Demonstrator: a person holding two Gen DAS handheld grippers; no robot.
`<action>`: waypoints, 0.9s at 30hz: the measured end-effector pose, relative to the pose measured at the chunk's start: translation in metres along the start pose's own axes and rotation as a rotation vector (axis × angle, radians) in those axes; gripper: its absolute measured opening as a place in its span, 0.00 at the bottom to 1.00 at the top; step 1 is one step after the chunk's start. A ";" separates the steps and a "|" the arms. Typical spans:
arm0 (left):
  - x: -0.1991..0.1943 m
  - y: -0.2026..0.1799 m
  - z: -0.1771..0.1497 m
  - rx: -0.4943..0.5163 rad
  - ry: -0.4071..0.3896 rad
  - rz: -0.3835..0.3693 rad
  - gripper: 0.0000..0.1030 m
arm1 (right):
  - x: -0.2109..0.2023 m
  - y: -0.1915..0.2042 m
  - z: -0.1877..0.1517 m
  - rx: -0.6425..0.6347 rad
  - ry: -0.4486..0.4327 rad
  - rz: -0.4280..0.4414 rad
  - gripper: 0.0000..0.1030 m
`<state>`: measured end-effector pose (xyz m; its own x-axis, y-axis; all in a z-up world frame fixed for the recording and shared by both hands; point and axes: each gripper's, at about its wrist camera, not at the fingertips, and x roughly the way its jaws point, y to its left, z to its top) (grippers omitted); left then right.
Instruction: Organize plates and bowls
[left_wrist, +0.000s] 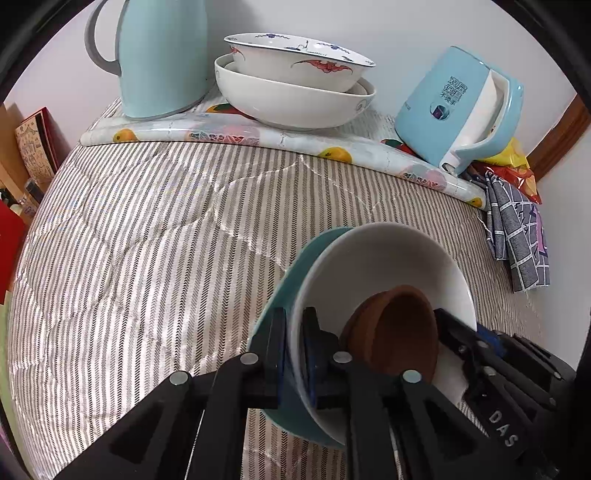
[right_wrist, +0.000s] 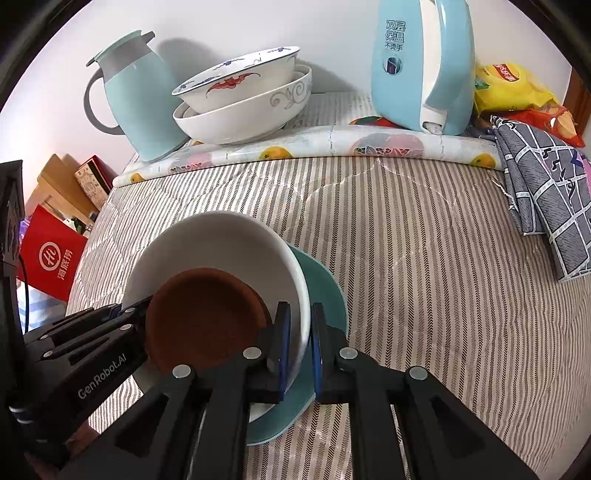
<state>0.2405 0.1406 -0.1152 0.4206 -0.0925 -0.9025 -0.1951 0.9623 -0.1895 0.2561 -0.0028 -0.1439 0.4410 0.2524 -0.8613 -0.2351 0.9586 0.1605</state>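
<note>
Both tongs clamped opposite rims of a white bowl (left_wrist: 388, 266) stacked on a teal plate (left_wrist: 291, 273), a brown bowl (left_wrist: 399, 332) nested inside, above the striped surface (left_wrist: 147, 240). Behind stood two stacked bowls (left_wrist: 295, 85), a thermos jug (left_wrist: 162, 55), one blue kettle (left_wrist: 454, 110), snack bags (right_wrist: 517, 92) and a checked cloth (right_wrist: 546, 192). The left tongs (left_wrist: 293, 354) and right tongs (right_wrist: 299, 347) were closed on the white bowl and plate together.
</note>
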 end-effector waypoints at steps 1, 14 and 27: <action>0.000 0.001 0.000 -0.001 0.004 -0.006 0.12 | -0.002 0.000 0.000 -0.003 -0.005 -0.003 0.10; -0.025 0.001 -0.001 0.006 -0.041 0.025 0.20 | -0.020 -0.005 -0.005 -0.002 -0.033 0.015 0.11; -0.100 -0.016 -0.028 0.044 -0.195 0.018 0.43 | -0.092 -0.016 -0.035 -0.005 -0.146 -0.036 0.54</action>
<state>0.1766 0.1276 -0.0330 0.5818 -0.0284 -0.8128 -0.1670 0.9739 -0.1536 0.1892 -0.0461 -0.0843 0.5703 0.2351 -0.7871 -0.2216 0.9667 0.1282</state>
